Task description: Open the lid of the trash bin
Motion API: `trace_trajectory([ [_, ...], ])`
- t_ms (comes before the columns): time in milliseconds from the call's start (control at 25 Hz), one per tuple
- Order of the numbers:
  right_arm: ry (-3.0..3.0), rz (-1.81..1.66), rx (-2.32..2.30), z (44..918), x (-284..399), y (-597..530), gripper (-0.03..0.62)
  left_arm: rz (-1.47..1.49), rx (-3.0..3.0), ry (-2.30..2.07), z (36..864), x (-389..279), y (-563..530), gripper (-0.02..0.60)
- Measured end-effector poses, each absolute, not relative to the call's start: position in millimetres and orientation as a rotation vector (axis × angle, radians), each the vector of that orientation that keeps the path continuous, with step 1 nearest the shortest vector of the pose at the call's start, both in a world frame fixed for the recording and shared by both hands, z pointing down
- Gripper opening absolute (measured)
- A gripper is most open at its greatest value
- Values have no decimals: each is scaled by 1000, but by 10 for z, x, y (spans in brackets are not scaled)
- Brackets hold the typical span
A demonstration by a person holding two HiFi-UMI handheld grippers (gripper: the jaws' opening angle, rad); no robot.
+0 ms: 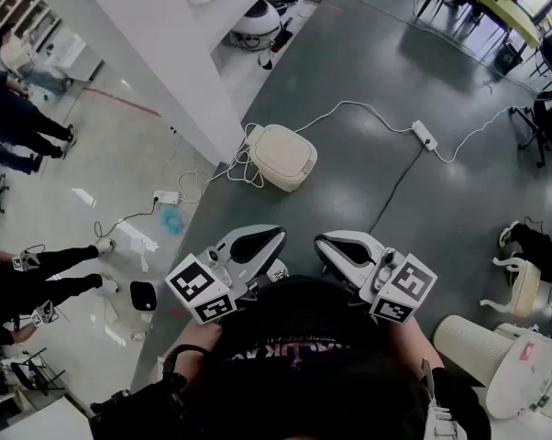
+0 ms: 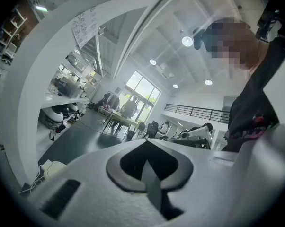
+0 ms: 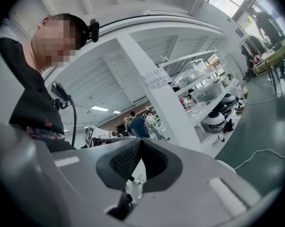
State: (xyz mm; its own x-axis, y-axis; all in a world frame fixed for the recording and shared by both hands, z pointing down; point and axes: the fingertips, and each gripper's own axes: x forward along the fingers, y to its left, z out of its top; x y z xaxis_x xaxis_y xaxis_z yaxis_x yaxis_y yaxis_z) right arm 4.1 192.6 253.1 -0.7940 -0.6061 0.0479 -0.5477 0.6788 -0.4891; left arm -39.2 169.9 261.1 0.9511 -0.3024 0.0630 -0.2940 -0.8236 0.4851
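The trash bin (image 1: 281,157) is a cream, rounded box with its lid down. It stands on the dark grey floor, well ahead of both grippers. The left gripper view shows the trash bin (image 2: 48,167) low at the left. My left gripper (image 1: 280,234) and right gripper (image 1: 321,241) are held close to my chest, tips side by side, far from the bin. The left gripper (image 2: 147,140) has its jaws together with nothing between them. The right gripper (image 3: 140,140) is likewise shut and empty.
A white pillar and wall (image 1: 157,53) run along the left beside the bin. A white power strip (image 1: 425,136) and its cable lie on the floor to the right. A second strip (image 1: 166,197) and cables sit left of the bin. Pale ribbed bins (image 1: 469,339) stand at lower right; people stand at far left.
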Motion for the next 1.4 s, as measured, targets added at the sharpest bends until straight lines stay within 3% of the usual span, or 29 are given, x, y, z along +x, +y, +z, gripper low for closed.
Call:
trace_trajectory([
  [1400,2724,-831,-1087,2788,-234,1580,8,43,2603,-452,2921,-923,1690,2],
])
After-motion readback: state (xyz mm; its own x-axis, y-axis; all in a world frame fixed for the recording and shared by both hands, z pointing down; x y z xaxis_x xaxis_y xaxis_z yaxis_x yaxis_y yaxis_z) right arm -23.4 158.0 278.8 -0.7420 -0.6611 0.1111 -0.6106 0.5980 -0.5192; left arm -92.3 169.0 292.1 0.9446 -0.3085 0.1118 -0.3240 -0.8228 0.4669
